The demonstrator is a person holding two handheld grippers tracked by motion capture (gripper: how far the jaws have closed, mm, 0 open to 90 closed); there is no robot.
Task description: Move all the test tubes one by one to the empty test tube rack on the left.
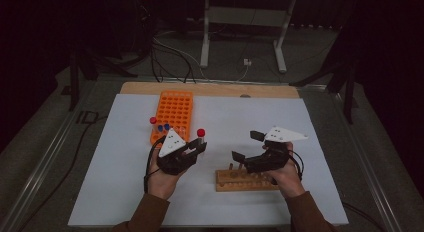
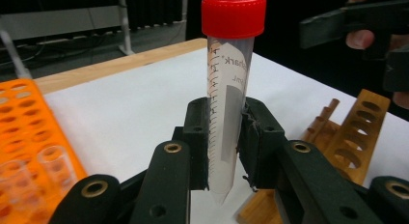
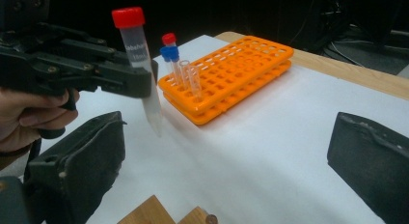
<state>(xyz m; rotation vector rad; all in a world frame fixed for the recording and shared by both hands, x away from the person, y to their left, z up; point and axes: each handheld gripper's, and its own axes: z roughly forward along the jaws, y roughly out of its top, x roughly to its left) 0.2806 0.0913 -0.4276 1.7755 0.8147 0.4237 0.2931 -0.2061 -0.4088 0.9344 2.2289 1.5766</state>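
A clear tube with a red cap (image 2: pixel 226 103) stands upright between the pads of my left gripper (image 2: pixel 225 147), which is shut on its lower half. In the high view that gripper (image 1: pixel 196 148) is just right of the orange rack (image 1: pixel 172 112), with the tube's cap (image 1: pixel 201 133) above it. My right gripper (image 1: pixel 247 145) is open over the wooden rack (image 1: pixel 245 181), nothing between its jaws. In the right gripper view its own jaws stand wide apart around bare white table, with the left gripper (image 3: pixel 144 84) and its tube (image 3: pixel 137 45) off to the left.
The orange rack (image 3: pixel 231 74) holds two blue-capped tubes (image 3: pixel 170 54), a red-capped one (image 3: pixel 169 39) and uncapped ones at its near corner. The wooden rack (image 2: pixel 359 132) lies on the white sheet (image 1: pixel 280 117). Beyond the table are a metal stand and cables (image 1: pixel 170 57).
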